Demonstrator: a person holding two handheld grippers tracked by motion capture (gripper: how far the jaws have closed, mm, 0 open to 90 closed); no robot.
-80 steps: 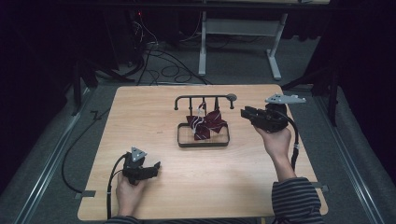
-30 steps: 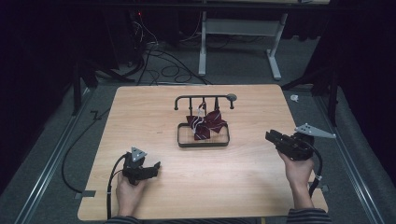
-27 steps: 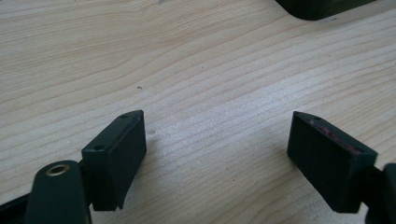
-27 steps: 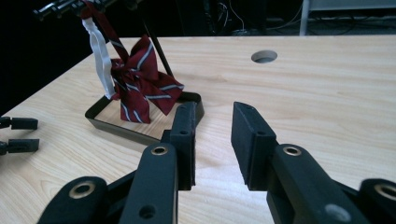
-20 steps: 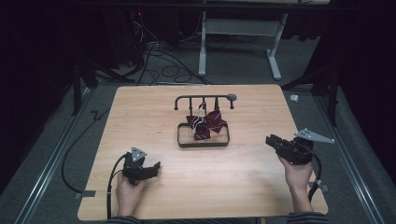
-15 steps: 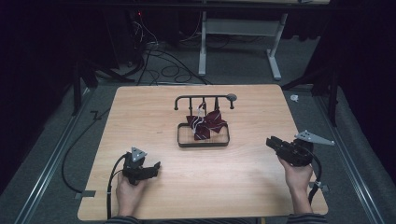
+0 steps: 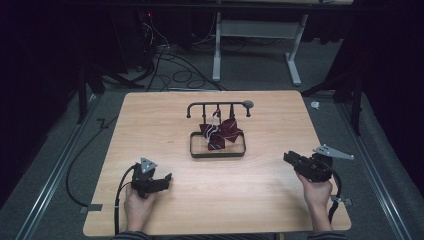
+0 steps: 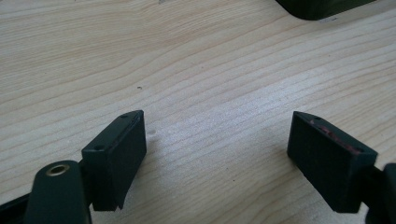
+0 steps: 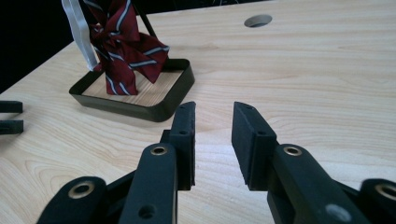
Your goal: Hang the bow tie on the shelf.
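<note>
Resting low on table (image 7: 260, 195), both tongs empty.

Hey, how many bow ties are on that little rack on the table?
1. A single dark red striped bow tie hangs from the black rack, over its tray, mid-table. Nothing seems hidden behind it, though the rack's far side isn't fully visible.

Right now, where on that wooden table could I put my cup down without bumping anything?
Bare wood lies left of the black stand, toward the table edge, and likewise on its right. The front strip between the left gripper and the right gripper is free too. The middle is crowded: the striped bow tie hangs there over the stand's tray.
</note>
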